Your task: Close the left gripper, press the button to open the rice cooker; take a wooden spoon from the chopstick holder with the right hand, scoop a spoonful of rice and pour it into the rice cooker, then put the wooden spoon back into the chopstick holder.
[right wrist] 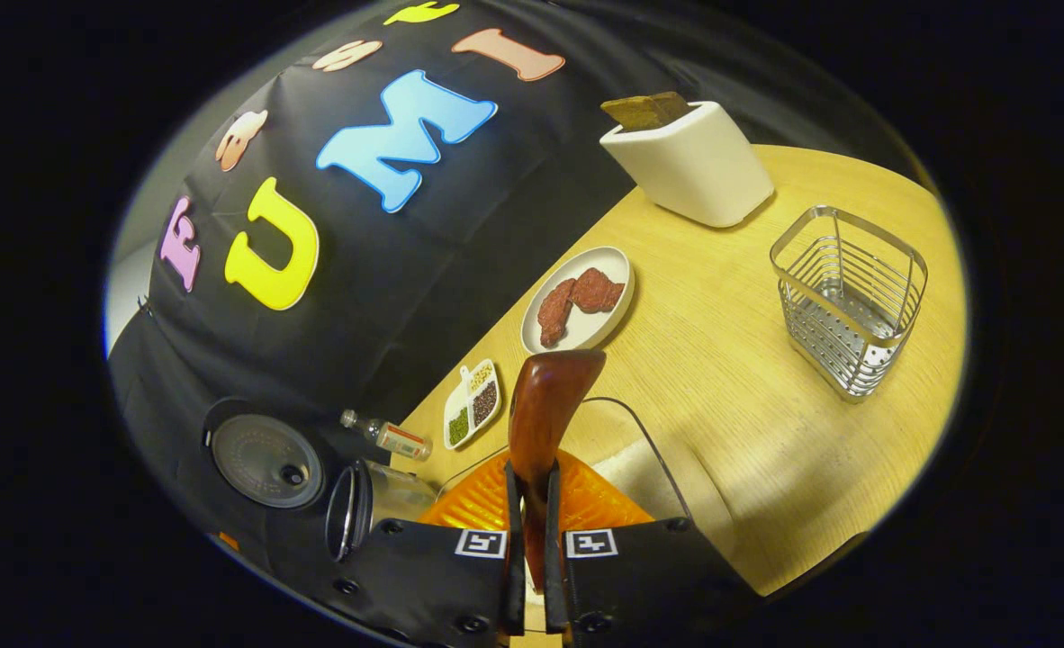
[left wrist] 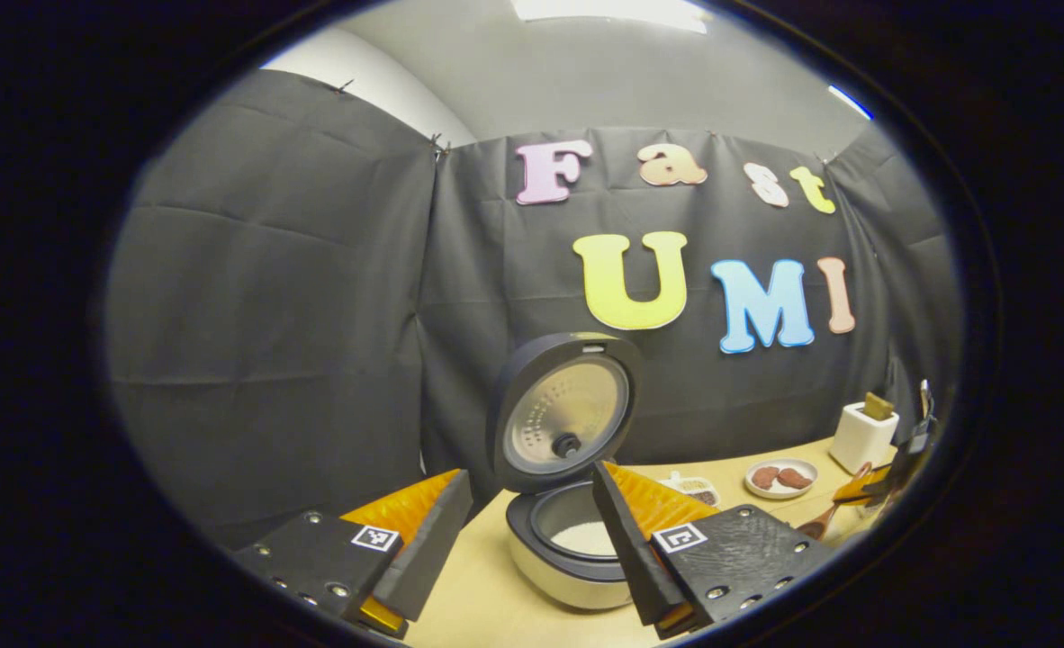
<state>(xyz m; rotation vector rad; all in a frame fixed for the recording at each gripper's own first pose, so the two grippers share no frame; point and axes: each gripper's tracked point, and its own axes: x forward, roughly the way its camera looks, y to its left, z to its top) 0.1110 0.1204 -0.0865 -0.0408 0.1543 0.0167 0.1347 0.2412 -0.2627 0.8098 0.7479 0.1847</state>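
The rice cooker point(left wrist: 577, 558) stands with its lid point(left wrist: 563, 414) raised and white rice in the pot. My left gripper point(left wrist: 523, 549) hangs open just in front of it, one finger on each side. My right gripper point(right wrist: 532, 531) is shut on the handle of the wooden spoon point(right wrist: 545, 405), whose bowl points forward over a clear container point(right wrist: 640, 450) with something whitish inside. I cannot tell whether the spoon carries rice. The wire chopstick holder point(right wrist: 847, 297) stands empty to the right. The cooker point(right wrist: 356, 504) lies low at the left in the right gripper view. Far right in the left gripper view is the right gripper point(left wrist: 888, 481).
On the wooden table point(right wrist: 748, 405) stand a white toaster point(right wrist: 689, 162) at the back, a plate point(right wrist: 617, 270) with red meat pieces, a small divided dish point(right wrist: 472, 403) of grains and a small bottle point(right wrist: 388, 438) lying near the cooker.
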